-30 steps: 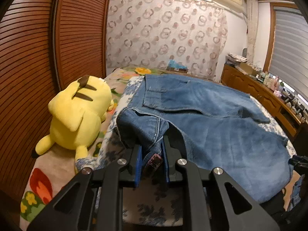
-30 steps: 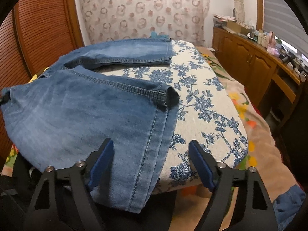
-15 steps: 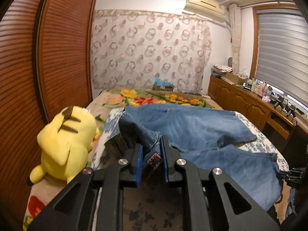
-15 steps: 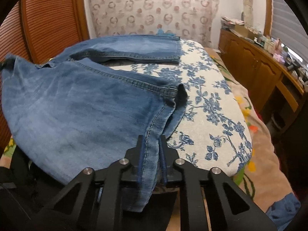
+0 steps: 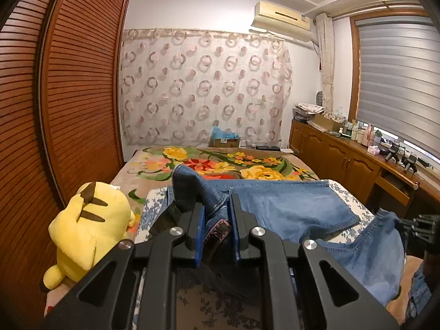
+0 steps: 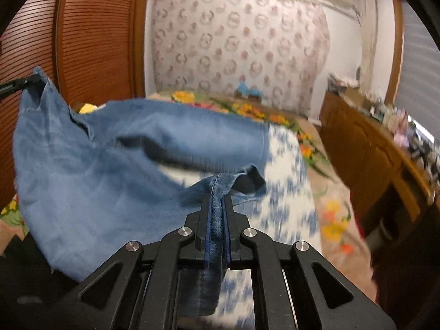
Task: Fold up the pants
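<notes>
Jeans (image 5: 288, 206) over floral bed (image 5: 220, 165), both grippers (image 5: 216, 217) (image 6: 218, 206) pinching denim. Only left wrist view shows yellow plush (image 5: 88, 225) beside jeans.

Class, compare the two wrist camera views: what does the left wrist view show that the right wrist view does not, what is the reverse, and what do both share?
Only the left wrist view shows the whole yellow plush toy beside the jeans, the window blind, and a dark patterned belt in the left claw.

Only the right wrist view shows the hem seam of a jeans leg pinched in the right claw, and the denim hanging lifted between both claws.

Both show the blue jeans, the floral blanket, the patterned curtain, the louvred wooden doors and the wooden cabinets.
</notes>
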A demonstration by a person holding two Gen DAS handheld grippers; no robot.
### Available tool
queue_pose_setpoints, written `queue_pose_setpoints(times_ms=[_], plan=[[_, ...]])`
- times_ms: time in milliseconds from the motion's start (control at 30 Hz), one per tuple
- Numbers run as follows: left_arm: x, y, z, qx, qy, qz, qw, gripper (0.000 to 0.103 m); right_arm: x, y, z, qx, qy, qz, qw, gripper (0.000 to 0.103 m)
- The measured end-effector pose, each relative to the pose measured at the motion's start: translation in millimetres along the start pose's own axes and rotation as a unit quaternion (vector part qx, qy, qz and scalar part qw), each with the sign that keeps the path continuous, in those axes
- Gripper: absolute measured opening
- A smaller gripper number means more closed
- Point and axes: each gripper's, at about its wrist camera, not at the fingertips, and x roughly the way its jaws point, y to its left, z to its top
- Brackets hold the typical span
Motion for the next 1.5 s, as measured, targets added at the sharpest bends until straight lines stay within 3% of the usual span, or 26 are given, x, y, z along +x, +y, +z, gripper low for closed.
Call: queue_pose_setpoints(times_ms=[133,233,400,567,633,767,867,1067,1500], plan=[[11.1,-2.9,4.4,0.010,0.004,0.003,0.9999,0.014,25.9,-1.9,29.0,0.003,-0.007,0.009,1.000,0.004],[20.8,-6.6,6.8,0.015,0.009,0.005,0.9998,0.014,57.0,-2.3,39.2,0.009,0.013,0.023,1.000,0.004],[29.6,-13.9,6.6,0.023,0.018,0.007,0.9995,0.014,106.5,3.3,38.5,0.007,0.059,0.041,0.997,0.005],[33.6,-23.1,5.4,0.029,0.024,0.004,0.9993,0.014,126.5,8.3,31.0,0.012,0.085,0.065,0.994,0.006],[35.6,-25.0,4.7,0.029,0.026,0.003,0.9992,0.014,126.5,10.7,29.0,0.017,0.088,0.069,0.994,0.010],[37.8,-28.6,6.0,0.031,0.029,0.002,0.9991,0.014,109.2,-2.3,27.3,0.045,0.075,0.072,0.994,0.035],[38.1,-29.2,6.2,0.031,0.029,0.002,0.9991,0.014,84.2,-13.7,24.2,0.062,0.055,0.064,0.994,0.045],[40.9,-28.1,6.4,0.032,0.030,0.003,0.9990,0.014,51.6,-26.4,-5.0,0.065,0.052,0.056,0.995,0.048],[77.7,-7.6,5.6,0.020,0.043,0.007,0.9988,0.014,73.7,-20.6,-52.0,0.087,0.101,0.117,0.984,0.048]])
